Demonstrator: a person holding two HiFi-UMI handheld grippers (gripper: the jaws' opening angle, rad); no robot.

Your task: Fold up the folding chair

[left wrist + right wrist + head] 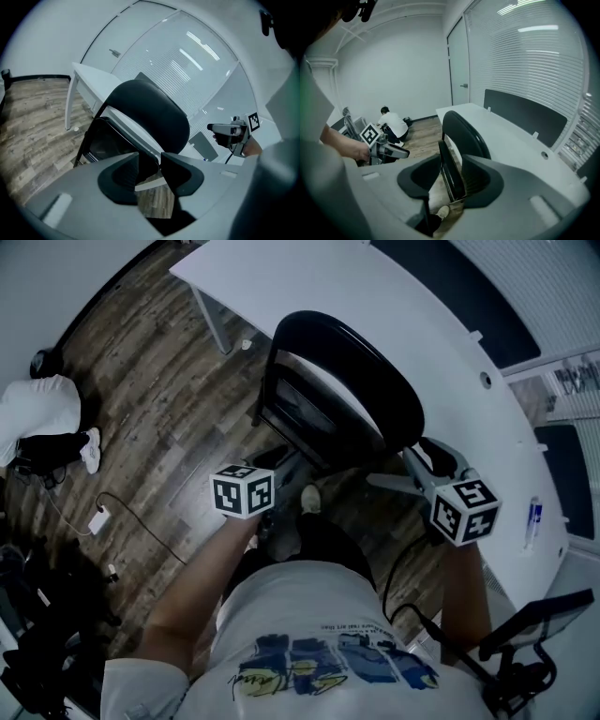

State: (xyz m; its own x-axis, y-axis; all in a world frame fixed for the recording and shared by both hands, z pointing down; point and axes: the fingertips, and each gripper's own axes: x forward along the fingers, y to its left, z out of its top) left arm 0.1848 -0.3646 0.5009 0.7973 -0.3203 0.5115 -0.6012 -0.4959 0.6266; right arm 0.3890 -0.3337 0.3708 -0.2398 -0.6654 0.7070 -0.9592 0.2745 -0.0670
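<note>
The black folding chair stands by the table, its curved backrest (342, 367) upright and its seat (309, 413) tipped up toward the backrest. In the left gripper view, the seat's lower corner and a pale edge strip (151, 183) sit in the narrow gap of my left gripper (150, 165), whose jaws press on it. In the right gripper view, the seat (449, 173) runs edge-on through my right gripper (452, 180) and fills the gap. From the head view, only the two marker cubes (244, 491) (464, 510) show clearly; the left fingertips are hidden.
A white curved table (403, 320) with a leg (211, 320) stands just behind the chair. A person in white crouches at the far left (37, 409). On the wood floor lies a cable with an adapter (98, 519). Dark equipment (42, 634) stands at lower left, a stand (534, 634) at lower right.
</note>
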